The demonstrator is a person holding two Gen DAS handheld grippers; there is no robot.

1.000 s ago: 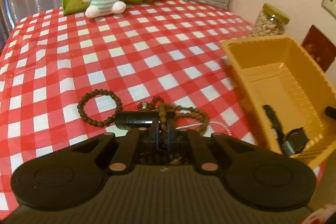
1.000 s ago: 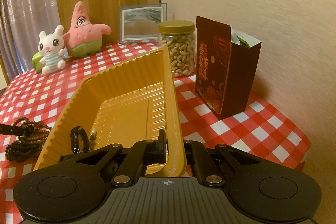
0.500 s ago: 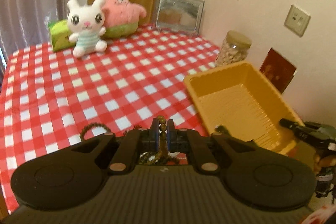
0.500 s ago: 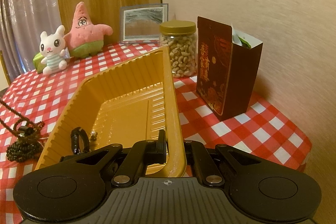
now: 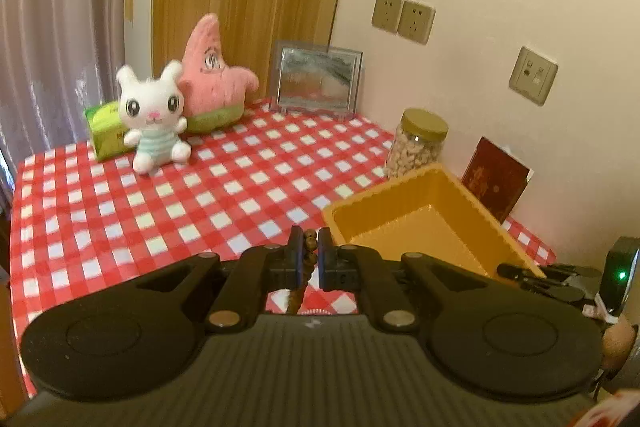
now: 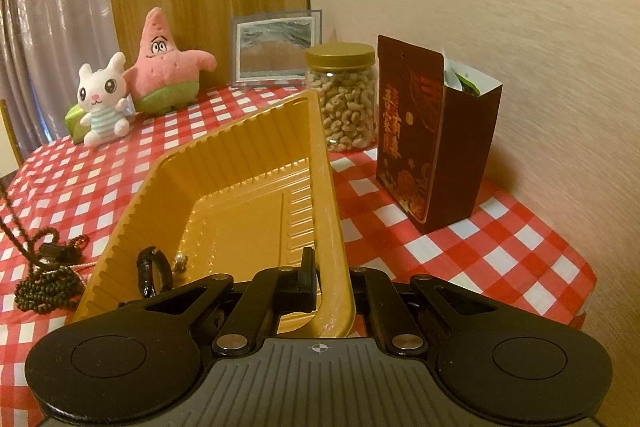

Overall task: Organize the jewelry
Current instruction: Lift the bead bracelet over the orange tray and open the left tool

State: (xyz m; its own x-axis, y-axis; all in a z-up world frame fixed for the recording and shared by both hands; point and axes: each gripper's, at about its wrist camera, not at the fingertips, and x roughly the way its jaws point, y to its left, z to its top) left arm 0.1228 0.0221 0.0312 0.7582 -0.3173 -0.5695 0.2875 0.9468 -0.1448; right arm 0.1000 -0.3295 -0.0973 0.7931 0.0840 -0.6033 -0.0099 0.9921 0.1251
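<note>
My left gripper [image 5: 309,247] is shut on a brown bead necklace [image 5: 299,293], whose strand hangs down between the fingers, high above the checked cloth. In the right wrist view the same necklace [image 6: 12,235] rises taut towards the left edge from a pile of dark beads [image 6: 44,291] on the table. My right gripper [image 6: 331,281] is shut on the near right wall of the yellow tray [image 6: 240,131]. The tray holds a black bracelet [image 6: 150,273] and a small silver piece [image 6: 181,261]. From the left wrist, the tray [image 5: 420,195] lies ahead to the right.
At the back stand a white plush rabbit [image 5: 154,117], a pink star plush [image 5: 212,75], a green pack [image 5: 105,129] and a picture frame [image 5: 318,79]. A nut jar [image 6: 346,97] and a dark red box [image 6: 436,131] stand by the wall, right of the tray.
My left gripper has risen with the necklace, so the table and tray look farther below. The strand has lifted out of the bead pile. My right gripper has kept its hold unmoved.
</note>
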